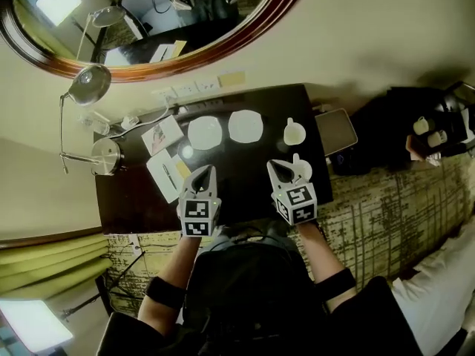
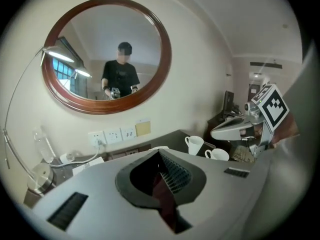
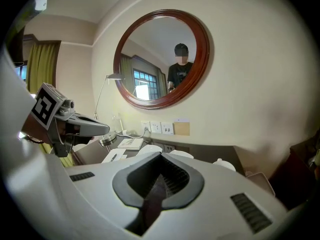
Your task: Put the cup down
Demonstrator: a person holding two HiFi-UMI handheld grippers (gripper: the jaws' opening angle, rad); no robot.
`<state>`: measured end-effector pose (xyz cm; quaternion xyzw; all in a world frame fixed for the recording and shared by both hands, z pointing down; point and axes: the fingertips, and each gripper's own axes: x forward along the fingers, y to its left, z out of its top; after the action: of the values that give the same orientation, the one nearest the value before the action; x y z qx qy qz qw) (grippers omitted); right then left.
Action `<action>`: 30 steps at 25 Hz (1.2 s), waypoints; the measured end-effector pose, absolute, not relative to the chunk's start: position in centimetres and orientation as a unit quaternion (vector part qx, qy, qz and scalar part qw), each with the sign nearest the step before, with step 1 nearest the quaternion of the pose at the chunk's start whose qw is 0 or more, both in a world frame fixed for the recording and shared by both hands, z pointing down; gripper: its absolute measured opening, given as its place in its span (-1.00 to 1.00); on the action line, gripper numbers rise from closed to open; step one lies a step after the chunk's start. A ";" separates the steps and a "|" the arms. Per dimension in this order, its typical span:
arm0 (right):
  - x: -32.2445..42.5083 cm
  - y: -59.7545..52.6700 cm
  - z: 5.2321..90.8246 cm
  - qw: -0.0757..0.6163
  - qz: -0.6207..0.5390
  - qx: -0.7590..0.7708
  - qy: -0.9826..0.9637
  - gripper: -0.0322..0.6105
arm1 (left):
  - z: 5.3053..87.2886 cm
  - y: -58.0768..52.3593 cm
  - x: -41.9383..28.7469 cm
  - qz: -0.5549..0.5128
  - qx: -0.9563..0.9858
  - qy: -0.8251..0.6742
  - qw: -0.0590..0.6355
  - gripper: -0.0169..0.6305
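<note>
Looks done, with a cup (image 1: 303, 170) and a second cup (image 1: 295, 133) standing free on the table (image 1: 148, 206), right of centre. Leaves only drawing back the left gripper (image 1: 206, 170) and right gripper (image 1: 278, 167), both closed tight on nothing.

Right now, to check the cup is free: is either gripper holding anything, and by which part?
Nothing is held. The left gripper and right gripper are both shut with nothing between the jaws; the cup by the right one stands free on the desk.

Head view steeply down over desk (image 1: 133, 199); gripper views low, facing wall mirror (image 2: 105, 54) (shared by all).
</note>
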<state>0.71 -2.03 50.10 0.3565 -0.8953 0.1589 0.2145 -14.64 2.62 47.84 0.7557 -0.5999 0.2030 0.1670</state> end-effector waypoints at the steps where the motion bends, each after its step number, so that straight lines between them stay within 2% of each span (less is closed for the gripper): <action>1: -0.2 -1.7 50.0 0.215 0.160 0.352 -0.897 -0.88 | 47.9 2.9 -15.6 0.203 0.752 -0.604 0.169 -0.95; 7: -3.8 -0.1 50.8 0.227 0.161 0.327 -0.903 -0.88 | 48.2 5.1 -20.6 0.201 0.731 -0.626 0.180 -0.95; 13: -4.9 0.8 51.4 0.236 0.163 0.312 -0.906 -0.88 | 48.9 6.3 -22.1 0.187 0.720 -0.637 0.200 -0.95; 27: -3.6 0.2 51.4 0.238 0.163 0.311 -0.905 -0.88 | 49.0 5.7 -19.5 0.199 0.734 -0.619 0.194 -0.95; 30: -2.5 -0.7 51.9 0.265 0.148 0.314 -0.900 -0.81 | 49.1 5.0 -18.6 0.198 0.740 -0.612 0.198 -0.95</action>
<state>-2.48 -0.66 51.94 0.3142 -0.8997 0.1477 0.2646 -18.56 5.02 49.06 0.7399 -0.6116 0.1982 0.1981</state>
